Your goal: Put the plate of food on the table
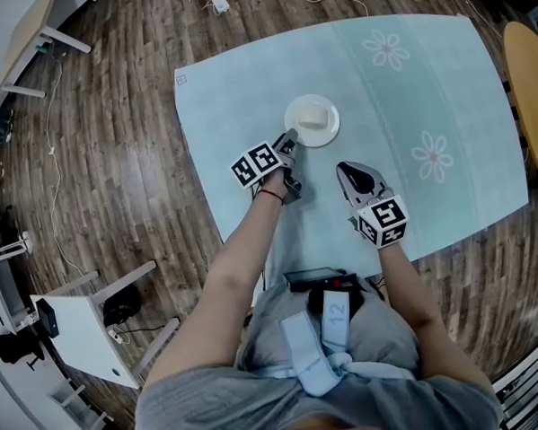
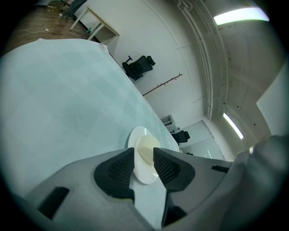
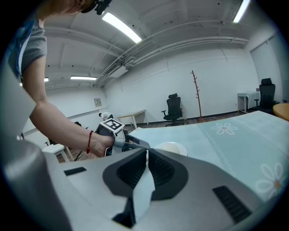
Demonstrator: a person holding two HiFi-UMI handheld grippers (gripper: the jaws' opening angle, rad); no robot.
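Plate [image 1: 331,128], white, one item.
- **Head view:** it lies flat on the table [image 1: 424,76], on the pale-blue cloth. It carries one pale block of food [image 1: 312,117] at its centre. The left gripper [image 1: 289,142] has its tip at the near rim. The right gripper [image 1: 349,171] is set apart, nearer the person.
- **Left gripper view:** the jaws are parted, with the rim in the gap. The pads do not appear to press it.
- **Right gripper view:** the jaws are closed together and carry nothing.
- **Step, as judged:** placing looks complete and the release is in hand. The next move calls for drawing the left gripper straight back without dragging the rim.
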